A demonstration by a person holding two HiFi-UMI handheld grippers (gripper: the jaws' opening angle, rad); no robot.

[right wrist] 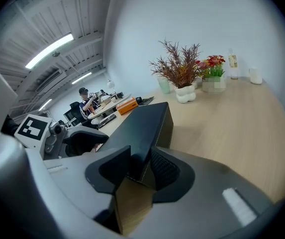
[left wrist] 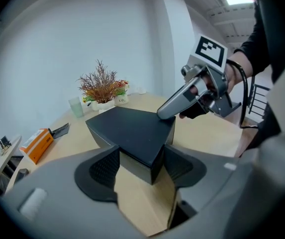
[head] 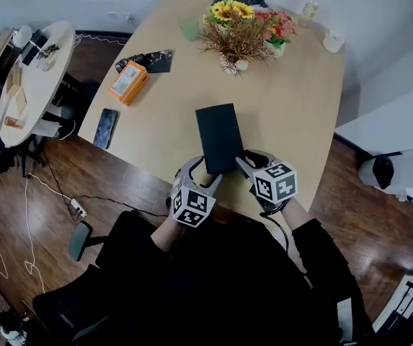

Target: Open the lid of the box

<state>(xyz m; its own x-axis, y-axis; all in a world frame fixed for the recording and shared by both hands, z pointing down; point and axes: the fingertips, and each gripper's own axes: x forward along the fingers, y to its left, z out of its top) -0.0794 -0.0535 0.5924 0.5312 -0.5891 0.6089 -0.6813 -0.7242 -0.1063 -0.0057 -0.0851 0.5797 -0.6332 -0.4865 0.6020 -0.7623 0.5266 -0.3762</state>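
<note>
The box (head: 220,137), flat, black and oblong, is laid lengthwise on the counter (head: 292,121), with its near short end brought close to the counter's edge so that it can be reached from both sides at once. The lid is seen to be on and closed. No gap is shown at any side, and the seam between lid and base can hardly be made out.

The left tongs (left wrist: 141,156) are set on the near left corner. Their jaws are held fairly wide, one pad laid against each of the two sides that meet there, so the corner is clamped between them. The right tongs (right wrist: 140,166) are set on the near right corner in the same way, with the jaws closed onto the box and no daylight left at the pads.

A corner hold by each is judged to serve two ends: the box is kept from sliding on the smooth counter, and a purchase is gained on the lid's rim. Which of the two is meant to pin the base and which to lift cannot be told.

The flowers (head: 242,27), the orange pack (head: 128,82) and the phone (head: 106,127) are left well apart from the box, so room is kept for the lid to be raised.
</note>
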